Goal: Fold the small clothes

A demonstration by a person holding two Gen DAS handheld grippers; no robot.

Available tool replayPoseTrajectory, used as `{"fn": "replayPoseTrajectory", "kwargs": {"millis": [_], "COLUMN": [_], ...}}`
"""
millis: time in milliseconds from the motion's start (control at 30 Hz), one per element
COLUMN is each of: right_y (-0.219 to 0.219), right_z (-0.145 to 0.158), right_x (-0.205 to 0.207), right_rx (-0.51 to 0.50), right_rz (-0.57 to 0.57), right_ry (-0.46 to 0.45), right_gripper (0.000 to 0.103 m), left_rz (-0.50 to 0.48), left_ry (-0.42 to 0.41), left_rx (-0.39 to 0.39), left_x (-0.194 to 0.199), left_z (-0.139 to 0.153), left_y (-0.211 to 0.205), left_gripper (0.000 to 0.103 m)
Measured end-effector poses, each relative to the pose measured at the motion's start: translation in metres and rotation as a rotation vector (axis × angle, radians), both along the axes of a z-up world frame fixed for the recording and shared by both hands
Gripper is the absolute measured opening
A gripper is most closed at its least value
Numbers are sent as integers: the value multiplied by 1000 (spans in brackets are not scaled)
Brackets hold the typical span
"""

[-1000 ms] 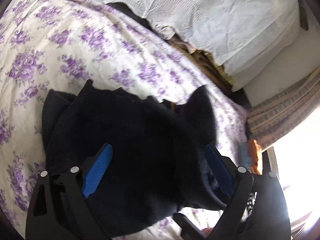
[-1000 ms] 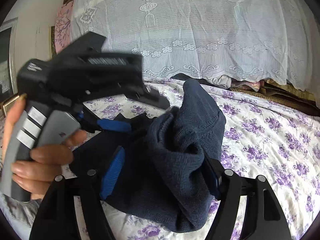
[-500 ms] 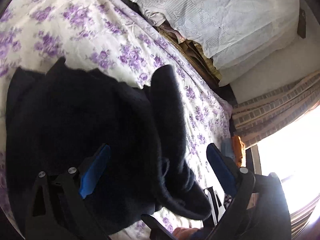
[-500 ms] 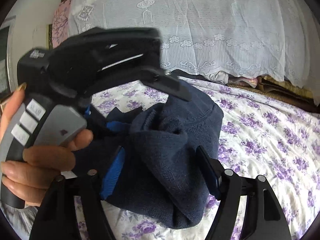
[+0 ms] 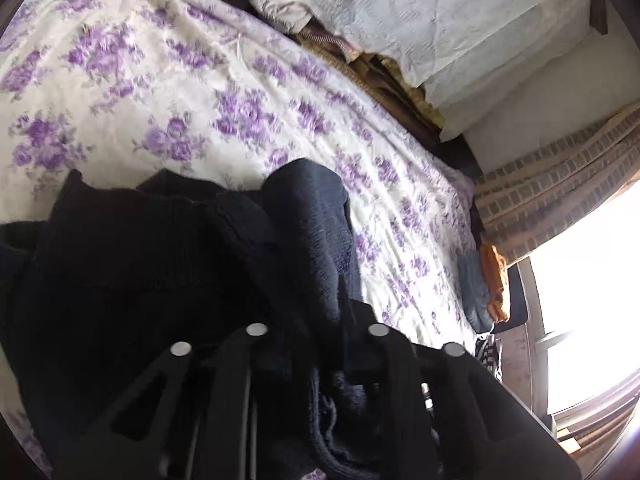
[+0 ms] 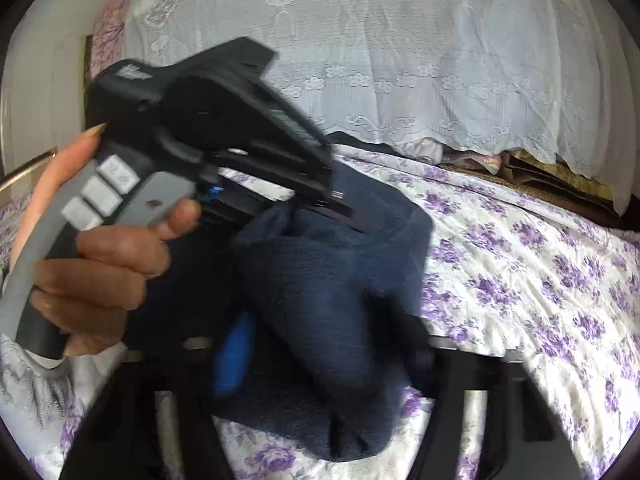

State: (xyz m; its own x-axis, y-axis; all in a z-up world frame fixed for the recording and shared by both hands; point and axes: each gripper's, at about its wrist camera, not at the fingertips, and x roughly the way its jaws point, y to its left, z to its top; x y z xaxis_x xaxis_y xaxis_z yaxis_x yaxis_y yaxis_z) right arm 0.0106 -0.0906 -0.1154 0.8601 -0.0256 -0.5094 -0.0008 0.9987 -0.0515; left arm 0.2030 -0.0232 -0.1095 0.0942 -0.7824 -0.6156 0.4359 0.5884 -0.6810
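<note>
Barely begun, by the look of it: the navy knit sits bunched in a heap on the bed, toward its near edge, with no flat fold visible. The left claw has clamped together on a raised ridge of the knit. The right claw is closing around another bunch. Spreading and folding remain.

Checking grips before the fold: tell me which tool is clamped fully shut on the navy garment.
The left tool: its jaws are pinched together on the navy garment. The right tool is only closing, jaws wide around the bundle, blue pad showing.
</note>
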Motion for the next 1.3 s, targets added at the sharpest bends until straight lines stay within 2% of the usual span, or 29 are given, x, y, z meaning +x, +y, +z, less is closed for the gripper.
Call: {"fn": "replayPoseTrajectory", "kwargs": {"millis": [67, 133, 200, 300, 433, 500, 733, 800, 867, 933, 1000, 1167, 1233, 1267, 1300], "right_y": [-4, 1, 10, 25, 45, 58, 92, 103, 115, 125, 132, 125, 119, 117, 110], "right_z": [5, 15, 23, 32, 38, 36, 19, 9, -5, -22, -28, -26, -22, -20, -16], "right_x": [-5, -12, -14, -13, -6, -2, 14, 19, 24, 28, 27, 29, 26, 26, 22], "right_rx": [40, 38, 35, 8, -21, -52, -117, -155, -208, -267, -324, -284, -254, -235, -192], "right_rz": [27, 35, 59, 89, 138, 155, 213, 235, 252, 269, 259, 266, 278, 286, 298], "right_ry": [-34, -76, -94, -109, -86, -69, 14, 44, 83, 120, 117, 116, 105, 101, 95], "right_gripper": [24, 24, 23, 23, 23, 23, 24, 26, 33, 39, 39, 43, 50, 54, 62], "left_rz": [7, 16, 32, 63, 93, 109, 153, 158, 168, 162, 160, 171, 214, 256, 296], "left_ry": [-27, -78, -149, -211, -224, -232, -175, -158, -108, -66, -45, -72, -126, -173, -215], "left_rx": [-9, -7, 7, 35, 60, 97, 173, 203, 241, 215, 184, 222, 275, 325, 358], "left_x": [-4, -11, -20, -29, -30, -29, -18, -13, -4, 3, 7, 4, 0, -4, -8], "left_z": [9, 23, 41, 54, 55, 50, 18, 5, -17, -31, -33, -24, -11, -2, 7], "left_y": [5, 13, 23, 43, 70, 81, 108, 113, 117, 121, 125, 122, 124, 126, 128], "left_gripper": [12, 12, 12, 12, 12, 12, 13, 17, 20, 21, 21, 22, 30, 45, 53]}}
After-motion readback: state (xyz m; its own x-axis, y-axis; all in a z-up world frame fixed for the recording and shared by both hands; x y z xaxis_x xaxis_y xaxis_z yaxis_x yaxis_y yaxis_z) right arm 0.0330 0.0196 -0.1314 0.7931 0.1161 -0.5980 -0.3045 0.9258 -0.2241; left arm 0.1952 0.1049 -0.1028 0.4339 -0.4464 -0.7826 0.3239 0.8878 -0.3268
